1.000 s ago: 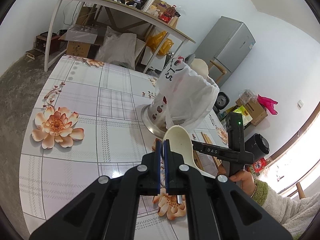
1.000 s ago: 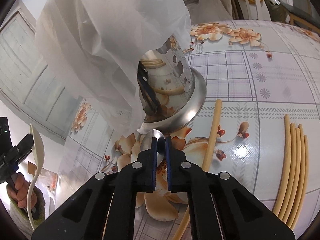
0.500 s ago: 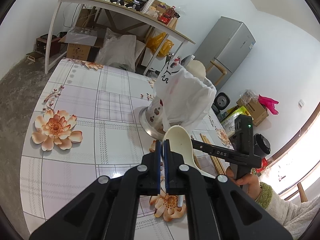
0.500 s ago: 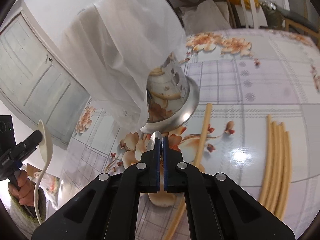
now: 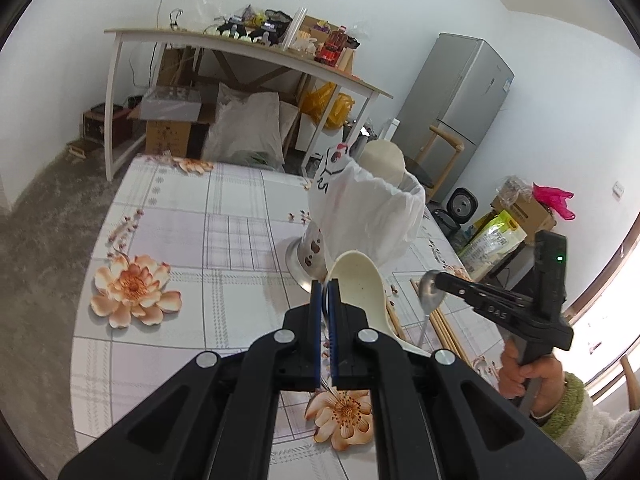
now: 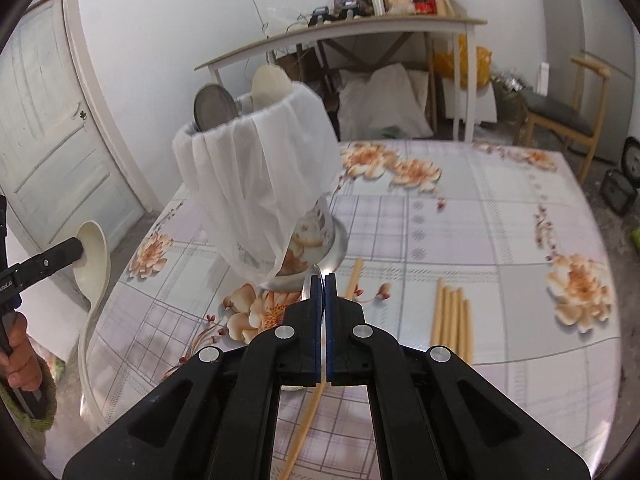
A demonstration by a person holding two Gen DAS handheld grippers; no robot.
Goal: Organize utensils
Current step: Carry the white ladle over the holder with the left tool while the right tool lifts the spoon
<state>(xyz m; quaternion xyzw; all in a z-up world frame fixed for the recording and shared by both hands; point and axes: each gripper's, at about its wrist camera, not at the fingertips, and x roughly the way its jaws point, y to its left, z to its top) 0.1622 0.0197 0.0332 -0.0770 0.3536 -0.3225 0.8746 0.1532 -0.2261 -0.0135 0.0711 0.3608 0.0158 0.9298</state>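
Both grippers have lifted away from the table [image 6: 500, 240], the metal spoon now raised clear. Left gripper [image 5: 325, 292] jaws clamp the cream ladle [image 5: 360, 280] at frame centre; right gripper [image 6: 319, 280] jaws pinch the metal spoon [image 5: 430, 294] beside the bag-wrapped utensil holder [image 6: 260, 184].

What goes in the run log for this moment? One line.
left claw: shut on cream ladle | right claw: shut on metal spoon | holder: upright | chopsticks: on table

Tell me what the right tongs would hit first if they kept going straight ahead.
Probably the steel utensil holder draped with a white bag, straight ahead of the right tongs and their metal spoon; depth is unclear.
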